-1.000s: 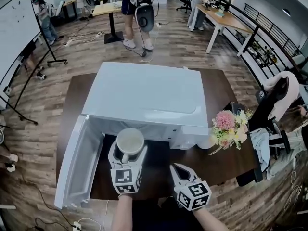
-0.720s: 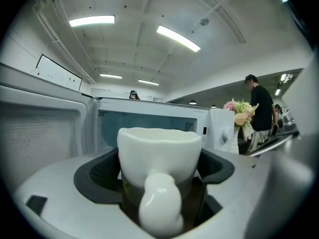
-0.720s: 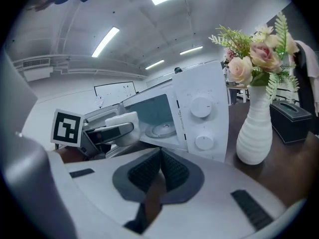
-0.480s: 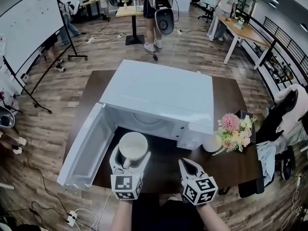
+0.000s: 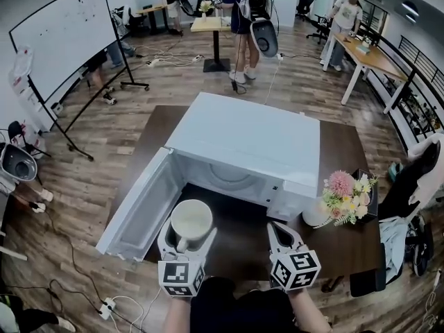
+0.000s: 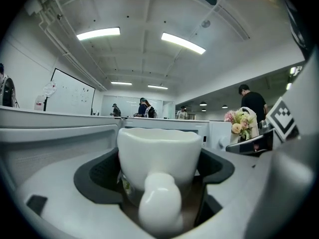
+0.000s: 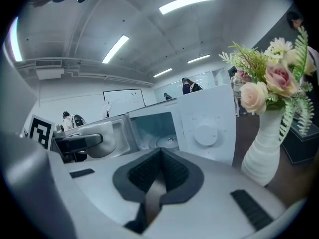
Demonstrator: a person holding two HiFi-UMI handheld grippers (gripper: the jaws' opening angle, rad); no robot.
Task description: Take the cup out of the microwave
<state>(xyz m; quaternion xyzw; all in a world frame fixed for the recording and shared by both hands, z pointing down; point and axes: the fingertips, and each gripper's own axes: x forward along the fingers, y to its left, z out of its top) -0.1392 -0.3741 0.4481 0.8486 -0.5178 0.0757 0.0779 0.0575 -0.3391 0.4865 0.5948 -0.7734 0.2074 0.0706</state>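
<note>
A white cup (image 5: pixel 191 222) with its handle towards me sits between the jaws of my left gripper (image 5: pixel 186 232), which is shut on it. In the left gripper view the cup (image 6: pixel 159 168) fills the gap between the dark pads. It is held over the dark table in front of the white microwave (image 5: pixel 243 148), whose door (image 5: pixel 139 207) hangs open to the left. The cavity shows a bare turntable (image 7: pixel 167 142). My right gripper (image 5: pixel 279 236) hovers to the right of the cup, jaws shut on nothing.
A white vase of pink flowers (image 5: pixel 343 196) stands on the dark table (image 5: pixel 347 241) at the microwave's right front corner. A black box (image 5: pixel 373 200) sits behind it. People, desks and a whiteboard (image 5: pixel 62 37) stand farther off on the wooden floor.
The left gripper has drawn the cup back out of the microwave opening towards me. The right gripper stayed beside it, still shut.
</note>
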